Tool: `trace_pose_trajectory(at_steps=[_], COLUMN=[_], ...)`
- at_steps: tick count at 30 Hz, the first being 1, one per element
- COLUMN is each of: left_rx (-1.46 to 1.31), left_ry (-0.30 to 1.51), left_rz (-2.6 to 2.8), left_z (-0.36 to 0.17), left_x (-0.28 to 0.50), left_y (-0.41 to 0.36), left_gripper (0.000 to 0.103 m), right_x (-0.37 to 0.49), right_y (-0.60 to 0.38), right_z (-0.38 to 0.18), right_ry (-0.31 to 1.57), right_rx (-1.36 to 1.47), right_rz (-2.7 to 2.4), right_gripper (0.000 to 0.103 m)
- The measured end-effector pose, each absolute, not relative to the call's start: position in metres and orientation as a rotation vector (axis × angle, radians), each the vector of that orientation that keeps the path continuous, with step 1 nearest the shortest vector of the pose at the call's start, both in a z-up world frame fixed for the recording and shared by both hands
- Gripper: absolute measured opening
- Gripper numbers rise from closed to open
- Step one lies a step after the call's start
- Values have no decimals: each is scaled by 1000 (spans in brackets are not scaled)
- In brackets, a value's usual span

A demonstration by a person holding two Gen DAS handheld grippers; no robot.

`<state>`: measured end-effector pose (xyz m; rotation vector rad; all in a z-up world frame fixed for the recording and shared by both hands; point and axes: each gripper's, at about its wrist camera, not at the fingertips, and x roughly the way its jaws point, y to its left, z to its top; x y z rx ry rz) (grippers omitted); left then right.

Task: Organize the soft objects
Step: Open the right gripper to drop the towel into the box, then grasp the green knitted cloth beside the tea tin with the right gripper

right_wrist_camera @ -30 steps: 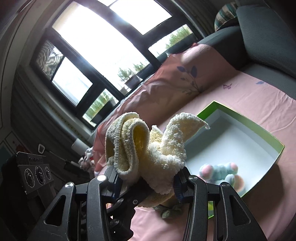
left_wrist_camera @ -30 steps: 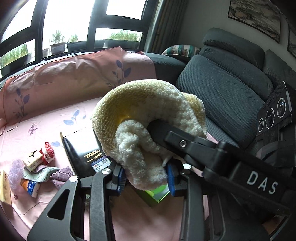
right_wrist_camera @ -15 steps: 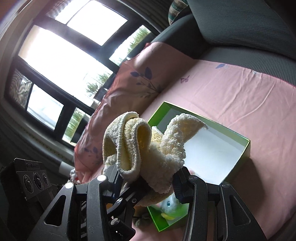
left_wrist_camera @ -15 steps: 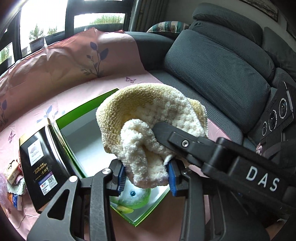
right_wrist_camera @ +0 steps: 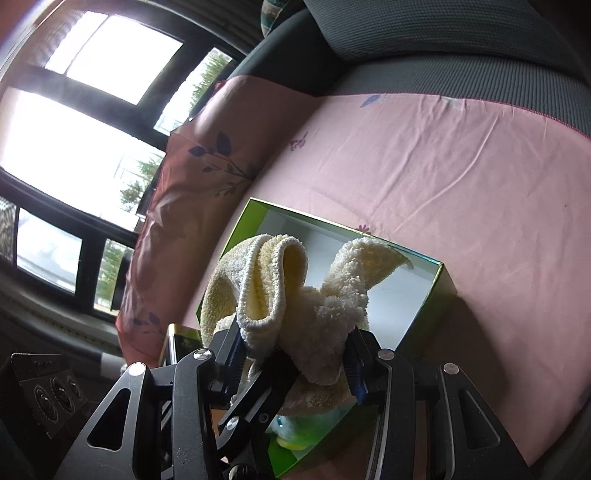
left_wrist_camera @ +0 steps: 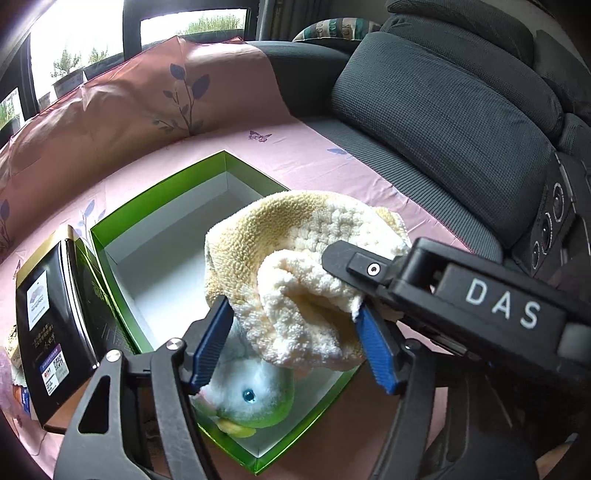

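Two grippers on one cream towel [left_wrist_camera: 310, 266], bunched over green box [left_wrist_camera: 122, 206] above plush toy [left_wrist_camera: 251, 391]. Left gripper [left_wrist_camera: 295, 343] jaws opening — pads off cloth. Right gripper [right_wrist_camera: 295, 363] opening too, pads touching towel. Light, floppy; take by thick fold.

I was in a home's living room: a dark grey sofa [left_wrist_camera: 443, 122] with plump back cushions, a pink leaf-printed sheet [left_wrist_camera: 207, 122] spread over its seat, a striped pillow [left_wrist_camera: 332, 31] in the corner, and a big dark-framed window [right_wrist_camera: 85, 122] showing greenery outside.
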<state>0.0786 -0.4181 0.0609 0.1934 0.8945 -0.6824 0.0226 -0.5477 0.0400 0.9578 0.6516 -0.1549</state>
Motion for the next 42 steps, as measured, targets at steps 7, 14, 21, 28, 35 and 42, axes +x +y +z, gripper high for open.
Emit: trace_pose_trajectory(at_steps=[7, 14, 21, 28, 35, 42], left_rx=[117, 62, -31, -82, -138, -244], left_ry=[869, 800, 773, 736, 728, 778], left_rz=[-707, -669, -571, -386, -172, -45], left_z=[80, 108, 125, 131, 116, 77], left_x=[70, 53, 43, 30, 17, 8], left_y=[-392, -342, -265, -173, -82, -13], left_gripper=[82, 83, 83, 83, 83, 83], right_x=[14, 5, 5, 9, 16, 22], right_y=[-542, -522, -481, -427, -362, -314], right_z=[54, 75, 94, 109, 108, 92], right_ry=[600, 569, 567, 571, 632, 696], right_rx=[921, 838, 707, 551, 380, 293], right_rz=[-144, -152, -111, -28, 28, 65], right_gripper=[82, 88, 88, 88, 88, 88])
